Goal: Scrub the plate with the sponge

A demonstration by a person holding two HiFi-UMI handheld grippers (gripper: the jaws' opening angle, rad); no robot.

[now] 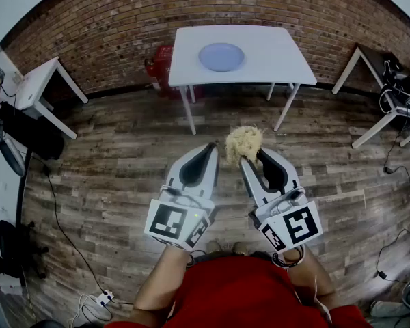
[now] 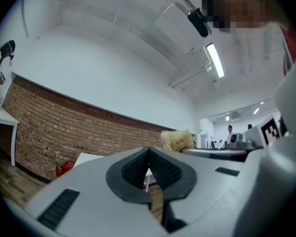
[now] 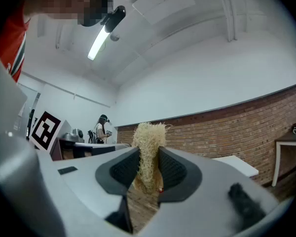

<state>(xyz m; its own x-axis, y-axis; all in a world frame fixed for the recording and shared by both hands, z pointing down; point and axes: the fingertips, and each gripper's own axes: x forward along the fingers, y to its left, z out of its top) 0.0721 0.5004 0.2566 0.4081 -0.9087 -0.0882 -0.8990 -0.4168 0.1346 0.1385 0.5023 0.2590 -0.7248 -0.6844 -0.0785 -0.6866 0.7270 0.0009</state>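
The jaws of the right gripper (image 3: 149,161) are clenching the sponge (image 3: 149,135); those of the left gripper (image 2: 148,169) are pressing together on nothing. The plate (image 1: 221,57) is lying on the bench (image 1: 277,55), and both grippers are hanging well short of that bench. The sponge is in hand, but the approach and all the scrubbing are likely still waiting.

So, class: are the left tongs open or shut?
Shut and empty: the left tongs meet at their tips, with nothing between them.
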